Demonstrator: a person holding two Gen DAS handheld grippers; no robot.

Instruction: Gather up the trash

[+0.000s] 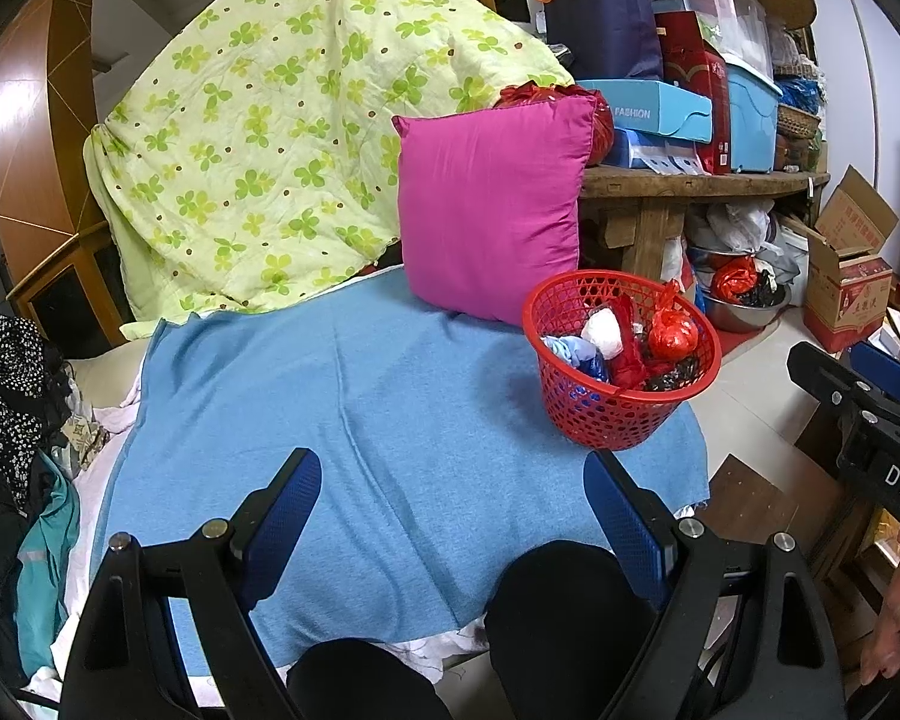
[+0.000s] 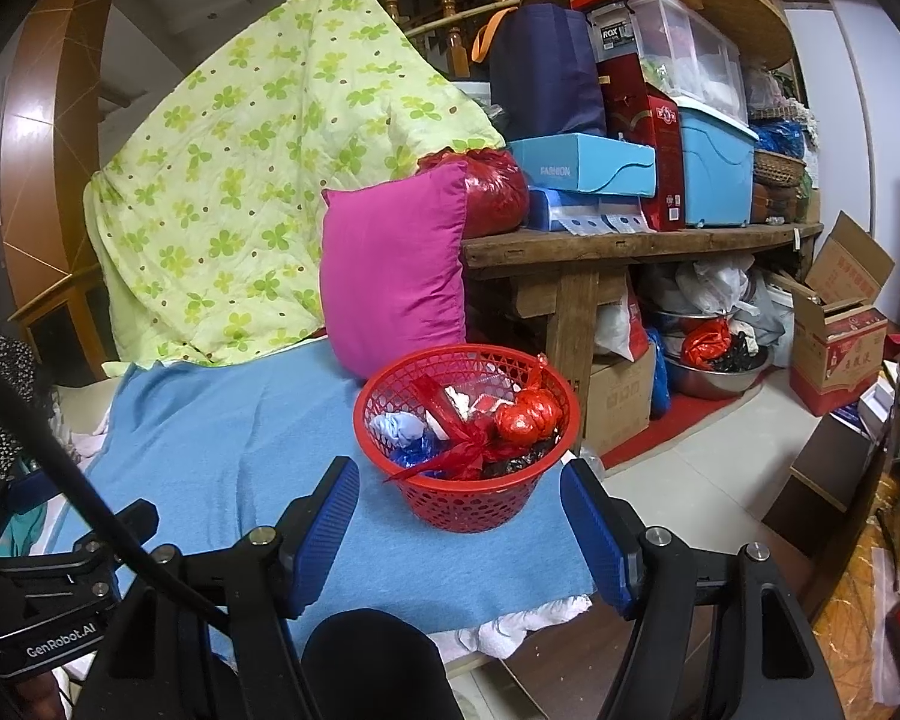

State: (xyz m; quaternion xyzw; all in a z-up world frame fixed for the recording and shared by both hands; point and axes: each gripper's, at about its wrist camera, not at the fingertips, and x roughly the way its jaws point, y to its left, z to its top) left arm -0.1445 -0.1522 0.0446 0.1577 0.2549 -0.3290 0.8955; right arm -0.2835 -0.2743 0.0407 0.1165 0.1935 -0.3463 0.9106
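Note:
A red mesh basket (image 1: 621, 414) (image 2: 468, 498) stands at the right edge of a blue blanket (image 1: 360, 408) (image 2: 222, 438). It holds several crumpled bags: a white one (image 1: 603, 330), a knotted red one (image 1: 672, 339) (image 2: 528, 414), plus blue and black pieces. My left gripper (image 1: 453, 474) hovers open over the blanket, left of and nearer than the basket, with nothing between its fingers. My right gripper (image 2: 459, 483) is open too, its fingers on either side of the basket's near wall without touching it.
A magenta pillow (image 1: 492, 210) (image 2: 390, 276) leans behind the basket against a green clover quilt (image 1: 258, 138). A wooden bench (image 2: 630, 246) piled with boxes stands to the right, a steel bowl (image 2: 720, 372) and cartons (image 2: 834, 354) on the floor. Clothes (image 1: 12, 396) lie left.

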